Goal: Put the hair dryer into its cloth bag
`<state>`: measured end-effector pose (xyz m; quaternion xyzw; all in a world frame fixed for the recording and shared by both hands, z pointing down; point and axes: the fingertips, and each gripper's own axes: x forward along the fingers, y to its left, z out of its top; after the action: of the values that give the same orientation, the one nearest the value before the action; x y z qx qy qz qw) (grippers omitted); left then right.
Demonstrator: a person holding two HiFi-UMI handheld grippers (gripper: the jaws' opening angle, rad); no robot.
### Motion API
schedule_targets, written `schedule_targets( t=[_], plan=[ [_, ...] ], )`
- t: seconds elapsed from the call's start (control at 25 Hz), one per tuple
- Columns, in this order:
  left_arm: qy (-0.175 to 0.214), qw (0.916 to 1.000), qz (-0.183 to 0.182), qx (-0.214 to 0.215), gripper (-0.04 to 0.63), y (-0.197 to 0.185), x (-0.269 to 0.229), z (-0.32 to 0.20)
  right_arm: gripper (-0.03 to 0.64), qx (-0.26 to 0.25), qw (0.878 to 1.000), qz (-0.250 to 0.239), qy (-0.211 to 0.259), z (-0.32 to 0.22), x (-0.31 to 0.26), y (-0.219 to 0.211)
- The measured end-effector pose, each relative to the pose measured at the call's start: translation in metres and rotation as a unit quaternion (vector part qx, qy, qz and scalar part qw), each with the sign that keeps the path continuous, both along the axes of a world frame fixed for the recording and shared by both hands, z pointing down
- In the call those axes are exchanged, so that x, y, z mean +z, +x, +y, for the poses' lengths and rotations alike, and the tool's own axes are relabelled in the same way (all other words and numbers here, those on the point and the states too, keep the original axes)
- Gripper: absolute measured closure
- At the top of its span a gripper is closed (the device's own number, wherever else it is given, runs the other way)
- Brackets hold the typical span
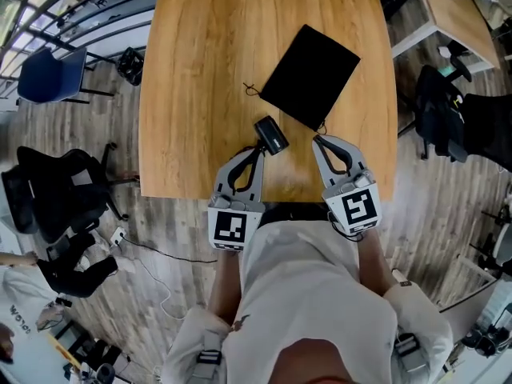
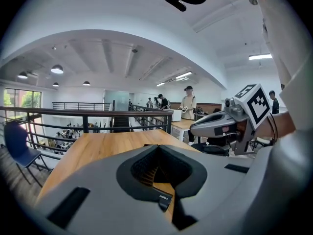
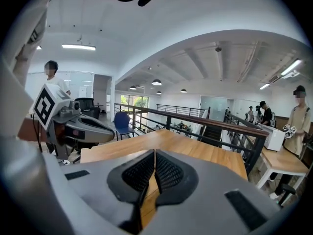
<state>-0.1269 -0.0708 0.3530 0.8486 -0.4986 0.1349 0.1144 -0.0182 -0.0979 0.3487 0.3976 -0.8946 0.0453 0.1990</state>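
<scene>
The left gripper (image 1: 258, 148) is held shut, with nothing gripped, over the near edge of the table (image 1: 192, 70). The hair dryer (image 1: 271, 135) is seen just beside its tip, at 1 o'clock. The cloth bag (image 1: 310, 77) is laid flat at 1 o'clock from the dryer. The right gripper (image 1: 318, 141) is likewise closed and empty.

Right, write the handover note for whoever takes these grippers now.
Left gripper: shut, empty, over the near edge of the table.
Right gripper: shut, empty, alongside it.
Hair dryer: lying on the table just past the left gripper's tip in the head view, not held.
Cloth bag: flat on the table beyond both grippers, empty-looking.
Done: nothing yet.
Left: pick up the hair dryer, open the cloth bag, slide it in.
</scene>
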Motion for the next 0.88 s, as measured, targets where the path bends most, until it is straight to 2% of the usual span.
schedule_targets(
  t=[0.52,0.88],
  plan=[
    [-0.053,0.9982,-0.024,-0.016,0.575,0.0,0.06,-0.009,0.594,-0.041,0.998,0.018,-0.054,-0.014,0.064,-0.002],
    [-0.083,0.9958,-0.035,-0.019,0.574,-0.005,0.096,-0.009,0.594,-0.042,0.996,0.027,-0.077,-0.025,0.102,-0.001]
  ],
)
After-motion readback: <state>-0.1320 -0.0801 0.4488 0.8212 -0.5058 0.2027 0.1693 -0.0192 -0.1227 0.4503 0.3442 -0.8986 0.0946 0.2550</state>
